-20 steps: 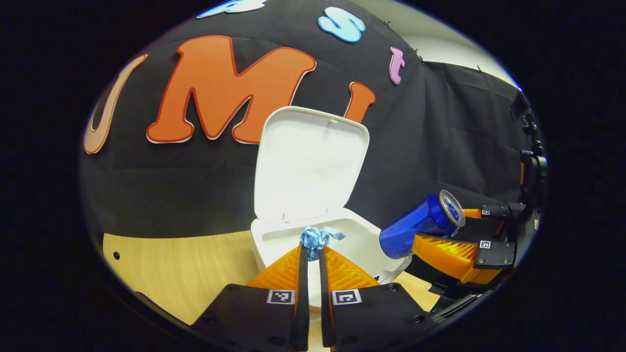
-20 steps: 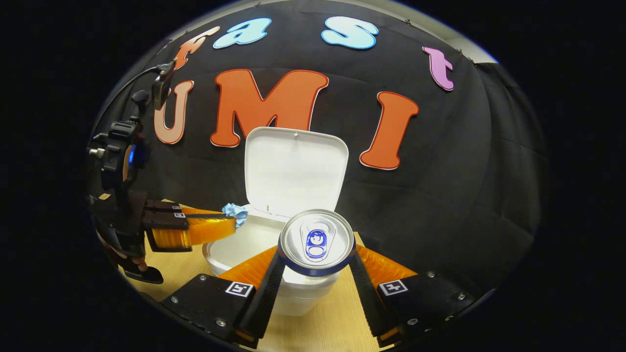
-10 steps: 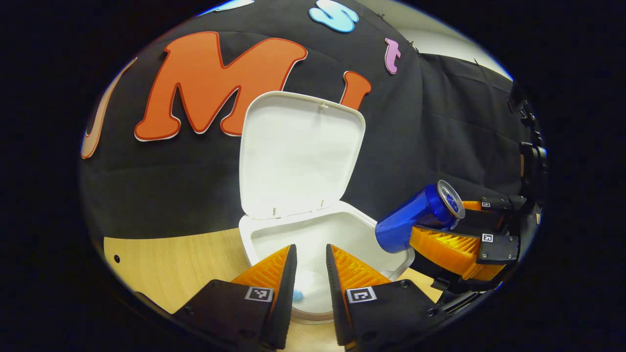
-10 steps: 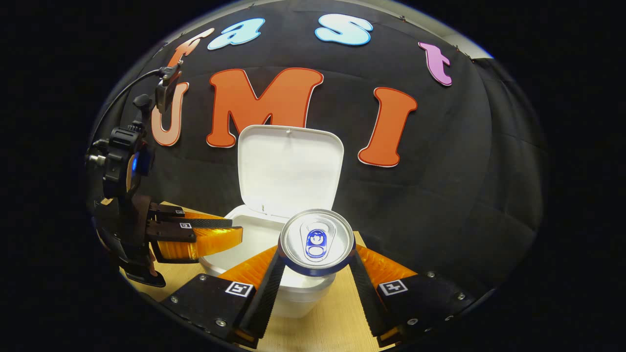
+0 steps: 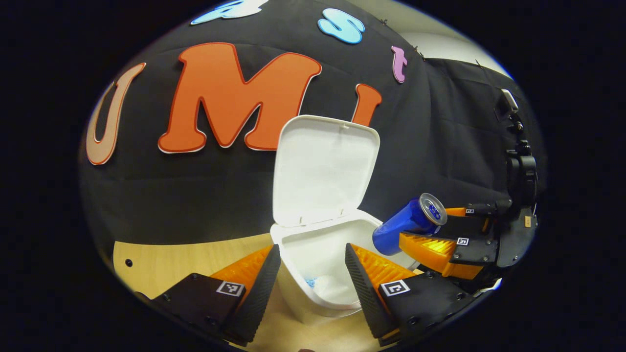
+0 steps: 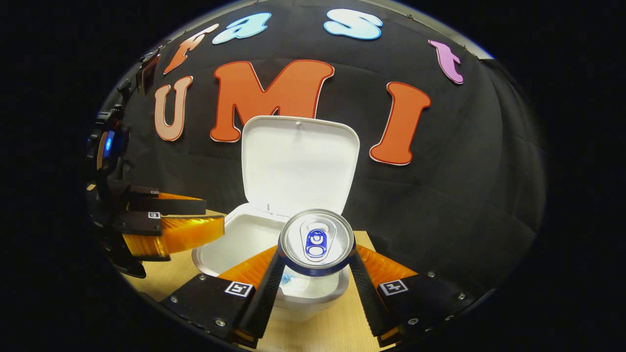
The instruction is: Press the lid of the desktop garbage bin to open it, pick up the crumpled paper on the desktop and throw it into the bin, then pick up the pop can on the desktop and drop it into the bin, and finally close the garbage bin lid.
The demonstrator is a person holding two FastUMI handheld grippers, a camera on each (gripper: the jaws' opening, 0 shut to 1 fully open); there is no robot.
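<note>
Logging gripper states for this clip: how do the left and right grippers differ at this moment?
The left gripper is open and holds nothing; the right gripper is shut on the pop can. The crumpled paper lies inside the bin beyond the left gripper's spread fingers, whereas the right gripper's can is not yet in the bin. Both point toward the open bin, its lid raised.

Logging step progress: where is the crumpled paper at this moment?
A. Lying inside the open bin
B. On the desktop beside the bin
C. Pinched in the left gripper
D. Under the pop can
A: the crumpled paper lies inside the open garbage bin, between the open left gripper fingers.
</note>
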